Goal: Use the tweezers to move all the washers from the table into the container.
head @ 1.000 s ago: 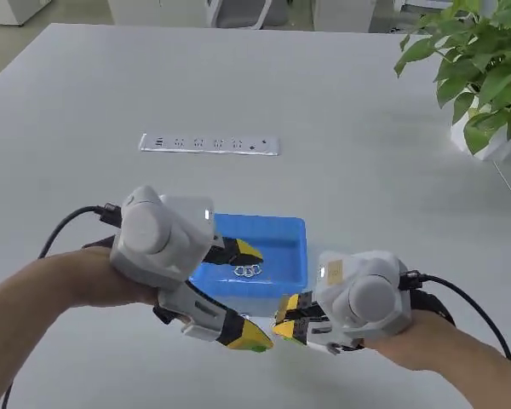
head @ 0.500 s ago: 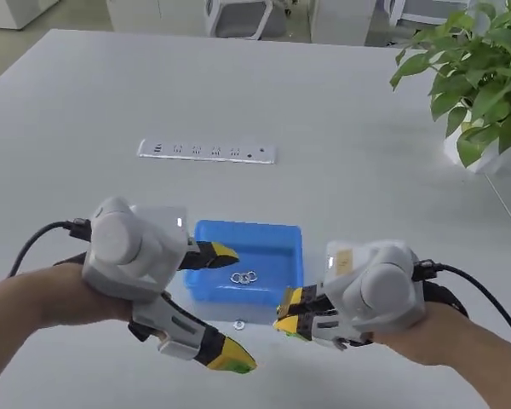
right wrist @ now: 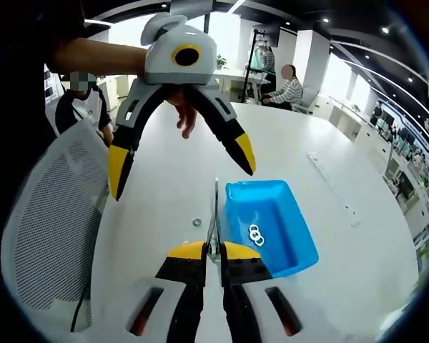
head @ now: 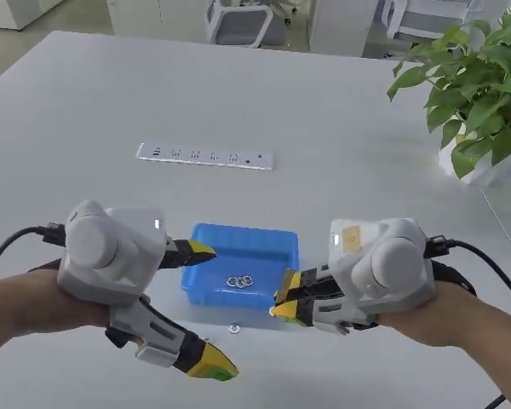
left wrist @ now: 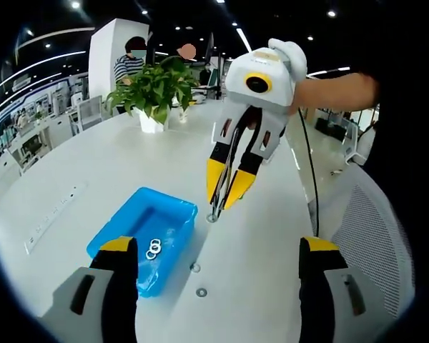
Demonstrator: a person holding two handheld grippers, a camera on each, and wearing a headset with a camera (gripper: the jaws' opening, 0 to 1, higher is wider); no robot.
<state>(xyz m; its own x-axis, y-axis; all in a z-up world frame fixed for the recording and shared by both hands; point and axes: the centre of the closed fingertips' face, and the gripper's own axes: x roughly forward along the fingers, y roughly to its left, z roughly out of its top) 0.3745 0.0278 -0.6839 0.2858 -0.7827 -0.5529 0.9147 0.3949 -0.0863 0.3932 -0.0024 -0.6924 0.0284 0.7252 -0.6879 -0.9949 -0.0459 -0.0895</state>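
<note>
Jaws on the right gripper are pressed together on the tweezers. The thin blades run straight out ahead and end over the table, just beside the container's near corner. I cannot tell whether the tips are pinching anything; they are too fine to read. The left gripper is spread wide and holds nothing, hovering to the left of the container. That blue tray sits between my two tools, with three washers clustered on its floor. On the bare table in front of it lies a loose washer. The left gripper view shows a second washer just beside it, so I judge the job partly done, with at least two to fetch.

For the next pick I would tilt the tweezers down steeply, straddle one edge of the ring with the tips and close gently. A flat washer on a smooth top will likely skate away if pushed sideways, or snap out if squeezed hard. I would hold the left tool wide of the path, or rest it against the tray wall to stop the tray sliding.

As for writing, the power strip farther back has dark socket marks but no words I can make out. The pale sticker on top of the right gripper is unreadable.
</note>
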